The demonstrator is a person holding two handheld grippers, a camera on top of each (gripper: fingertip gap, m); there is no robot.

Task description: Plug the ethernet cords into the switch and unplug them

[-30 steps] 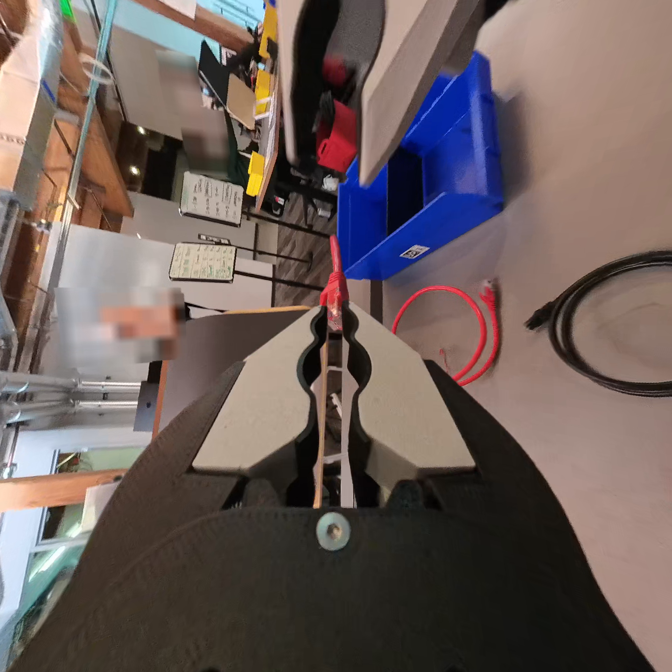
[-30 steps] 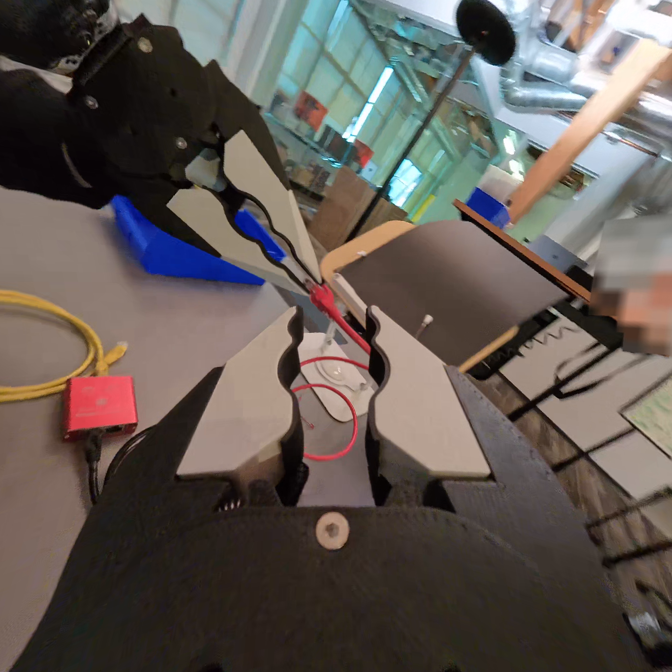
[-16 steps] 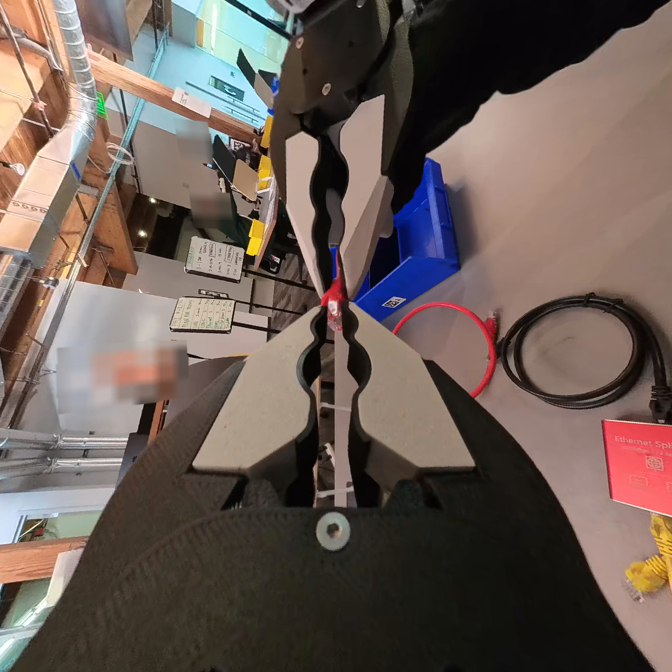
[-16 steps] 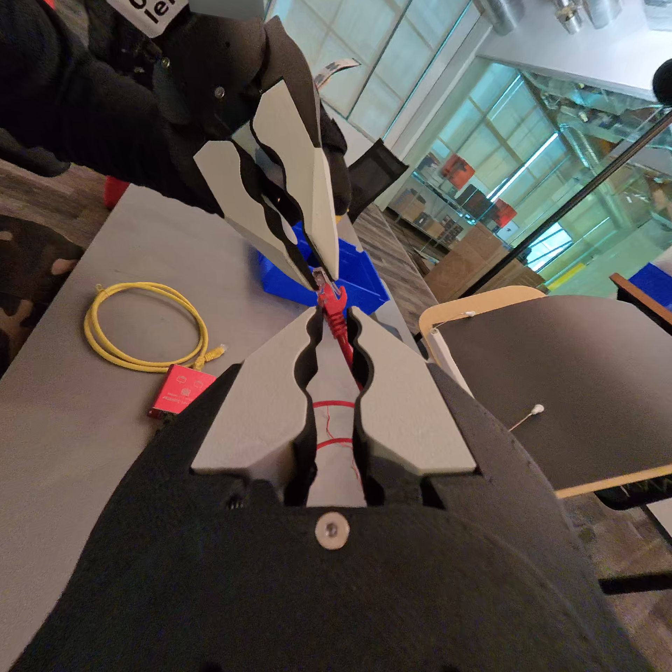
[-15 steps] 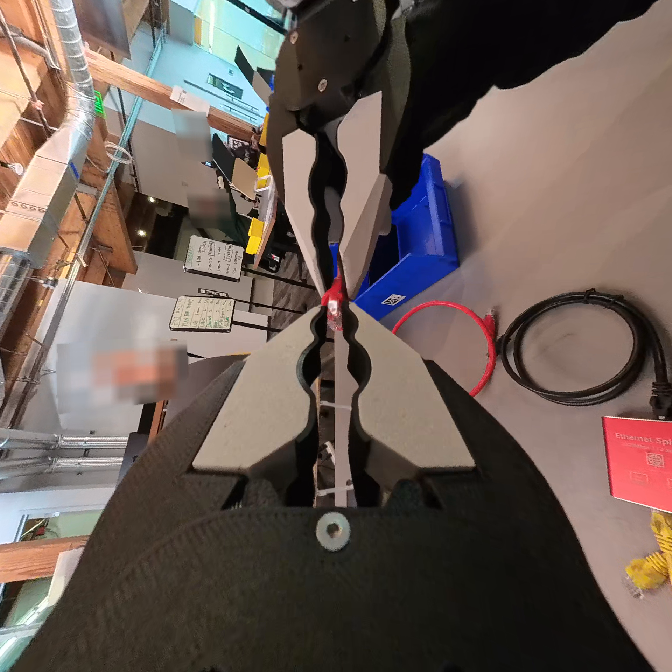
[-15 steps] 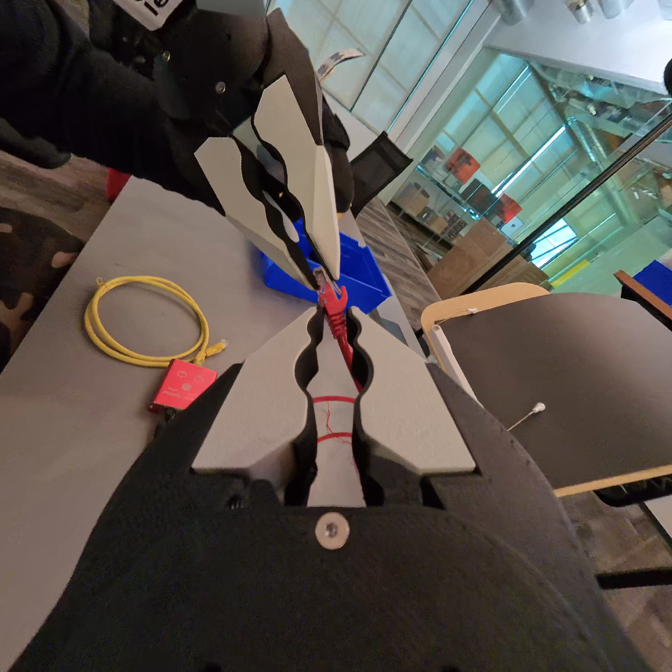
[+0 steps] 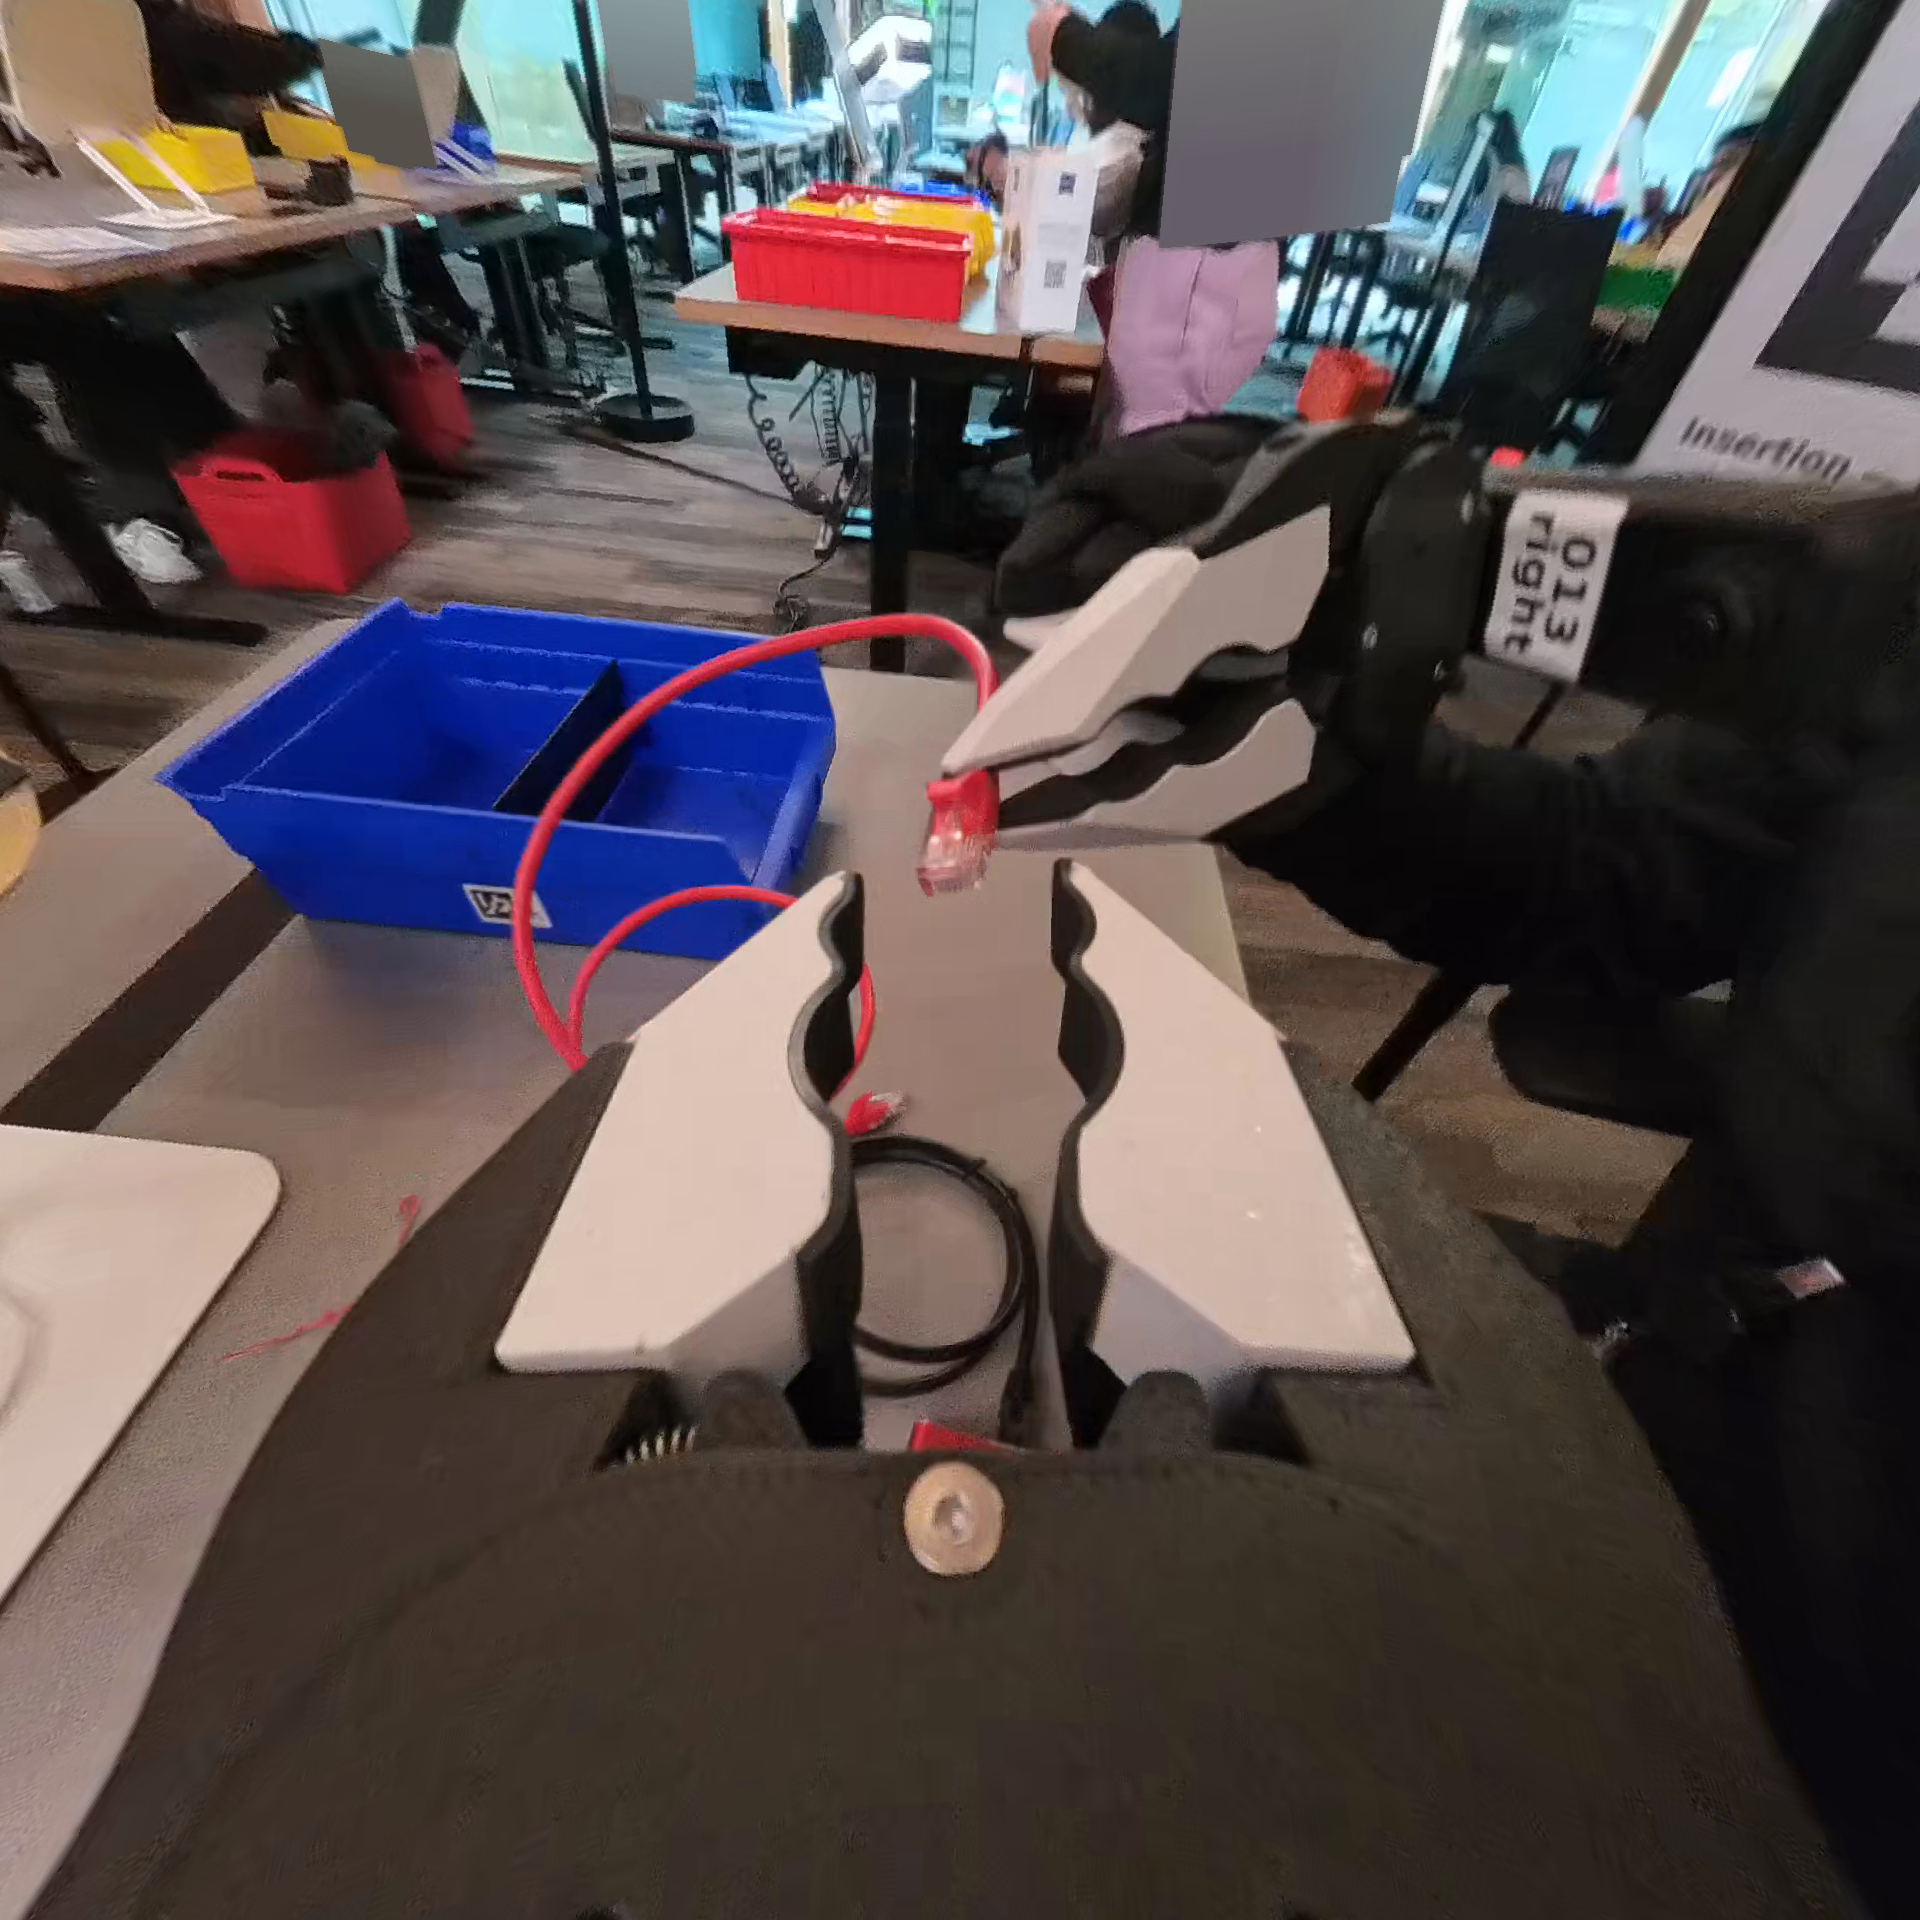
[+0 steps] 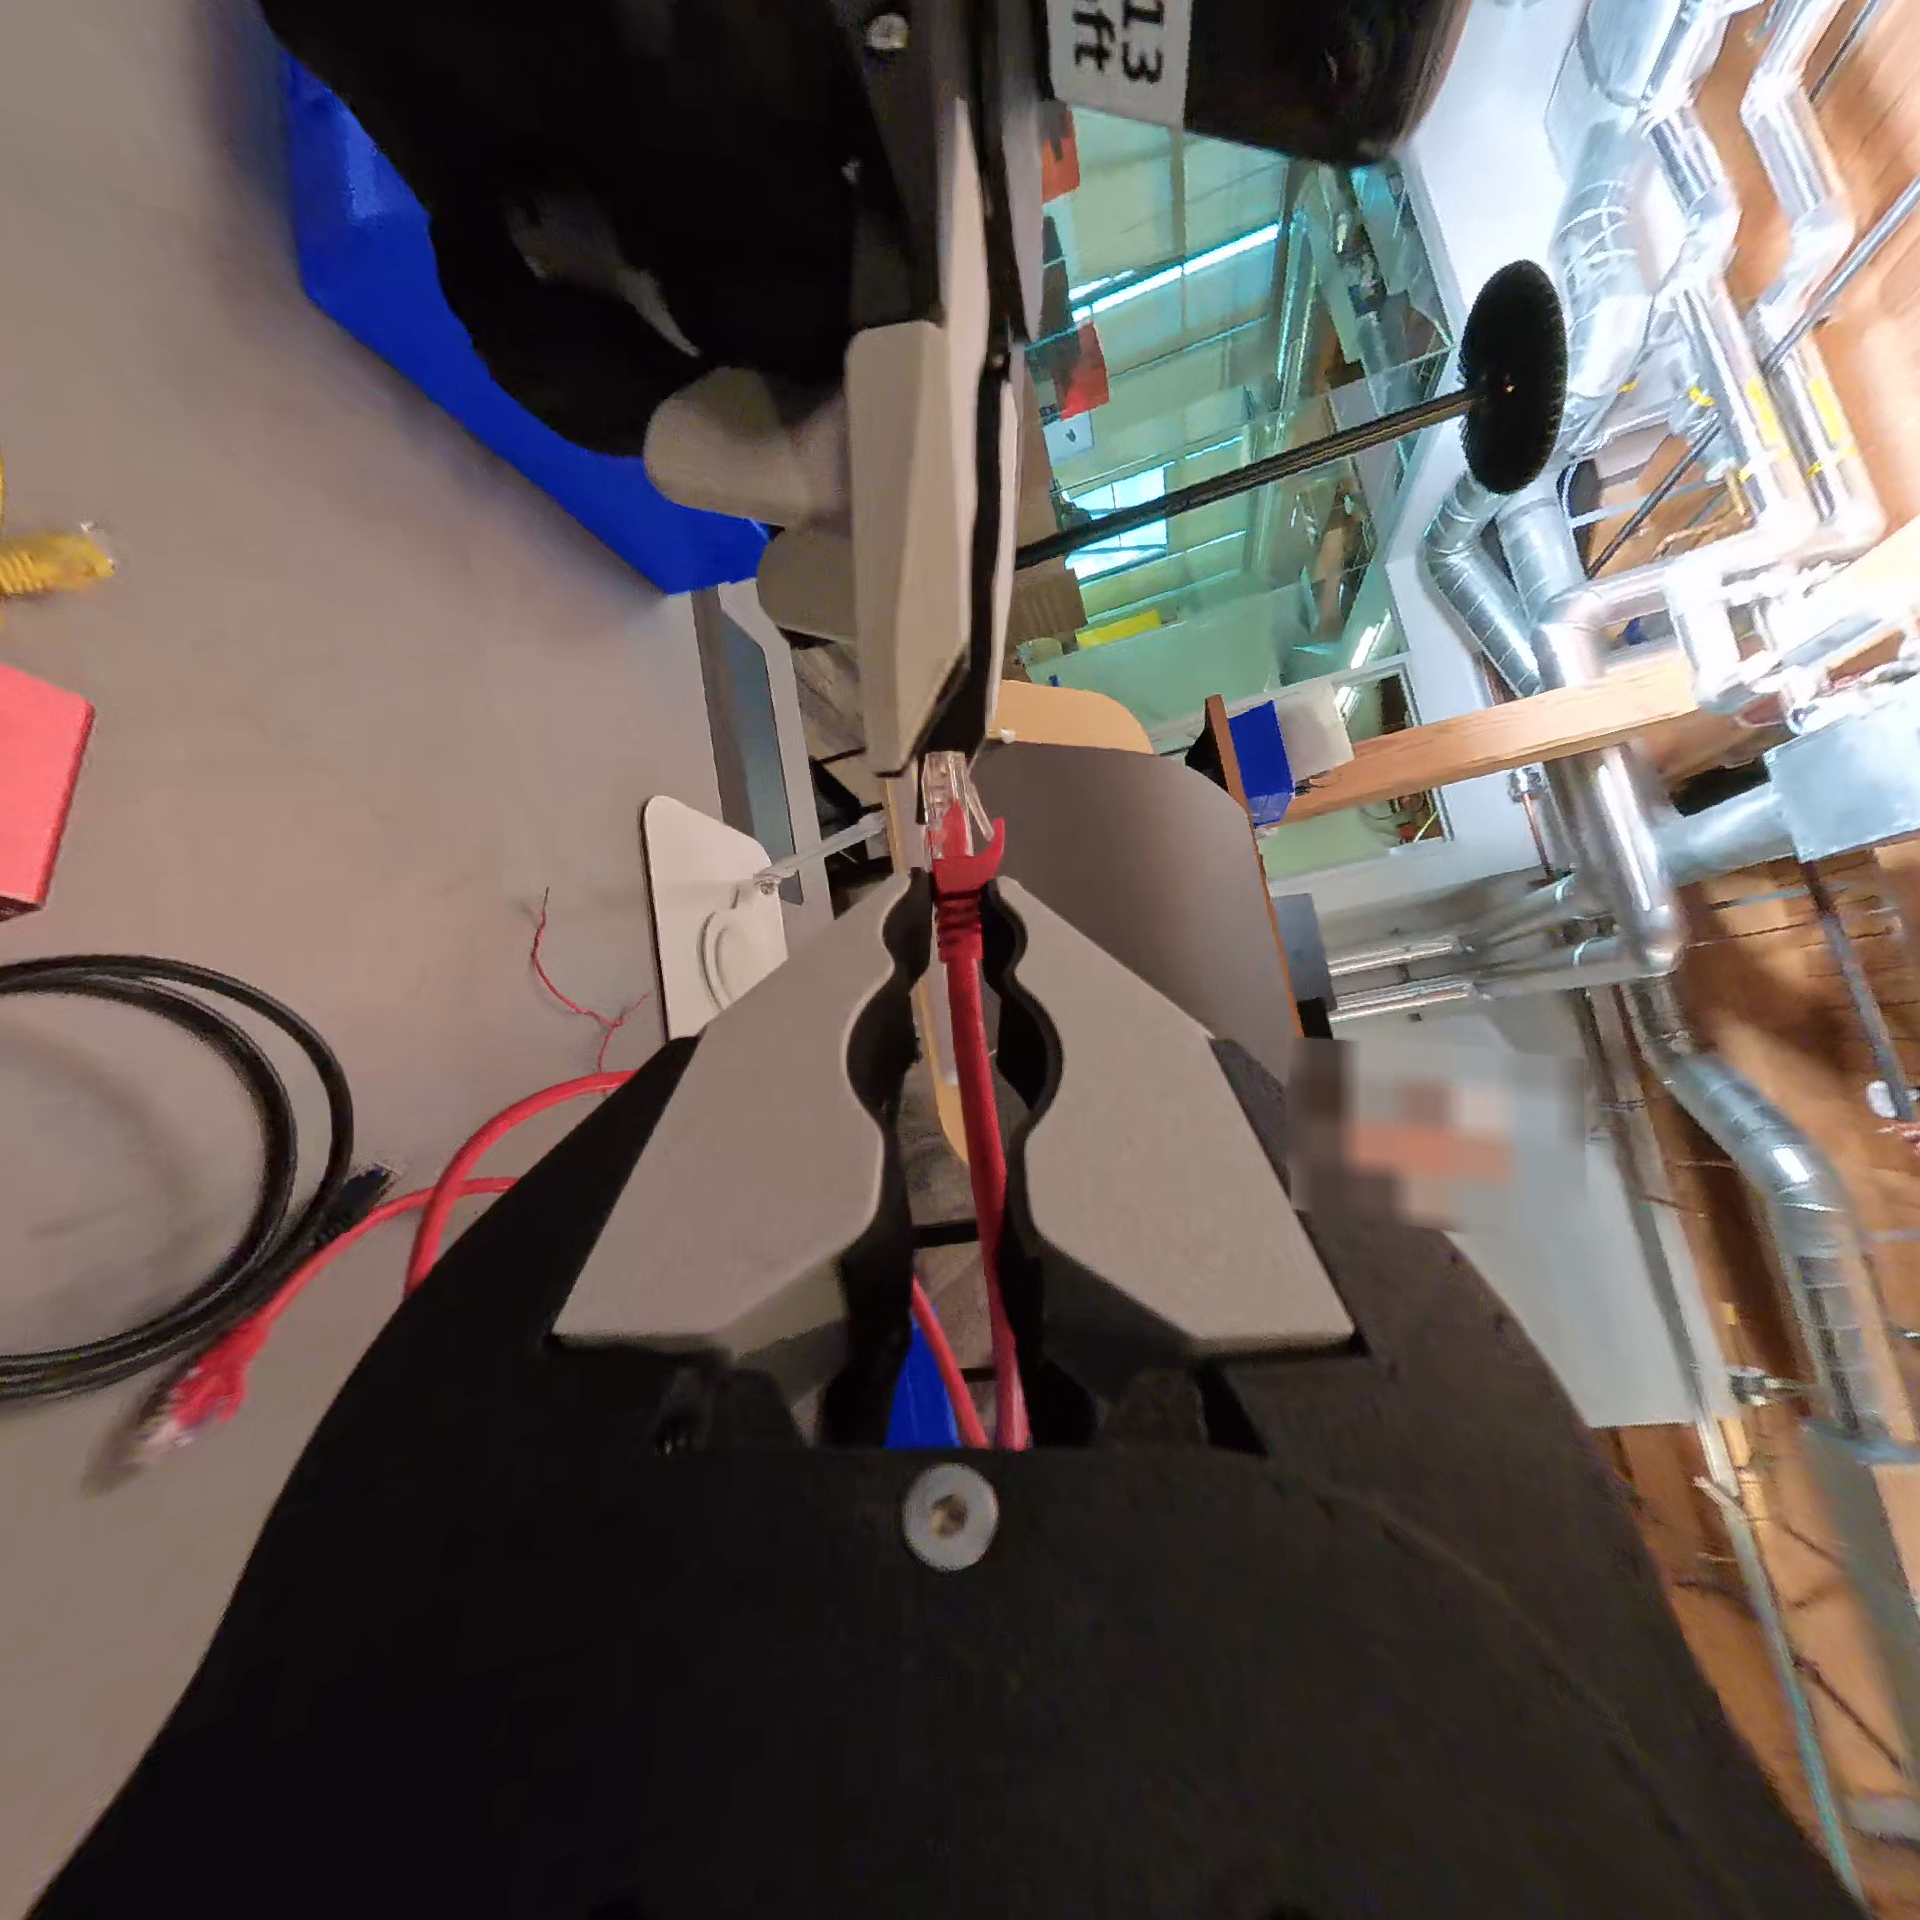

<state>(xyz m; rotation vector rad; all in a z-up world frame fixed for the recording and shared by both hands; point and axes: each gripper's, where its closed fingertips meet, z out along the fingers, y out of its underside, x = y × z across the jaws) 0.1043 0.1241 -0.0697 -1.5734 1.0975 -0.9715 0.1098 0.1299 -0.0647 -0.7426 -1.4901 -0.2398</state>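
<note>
My right gripper [image 8: 958, 883] is shut on the boot of the red ethernet cord [image 8: 977, 1091], with the clear plug [image 8: 948, 798] sticking out past the fingertips. In the left wrist view the right gripper [image 7: 977, 795] holds that plug [image 7: 954, 836] in the air just ahead of my left gripper [image 7: 951, 894], which is open and empty. The red cord [image 7: 540, 862] loops down to the table, and its other plug [image 8: 197, 1392] lies loose. The red switch [image 8: 31, 790] sits at the left edge. The left gripper [image 8: 920, 623] hangs just beyond the plug.
A blue divided bin [image 7: 499, 769] stands at the back of the grey table [image 7: 364, 1039]. A coiled black cable [image 7: 935, 1257] lies under my left fingers. A yellow cord end [image 8: 42, 561] is by the switch. A white pad [image 7: 104, 1247] lies at the left. Less than 4 cm separates the two grippers' tips. The red switch [image 8: 31, 790] is about 25 centimetres from both grippers' fingertips.
The red plug passed from the left gripper to the right. The right gripper shut on the cord's boot, and the left gripper let go and opened. Both views have rotated.
</note>
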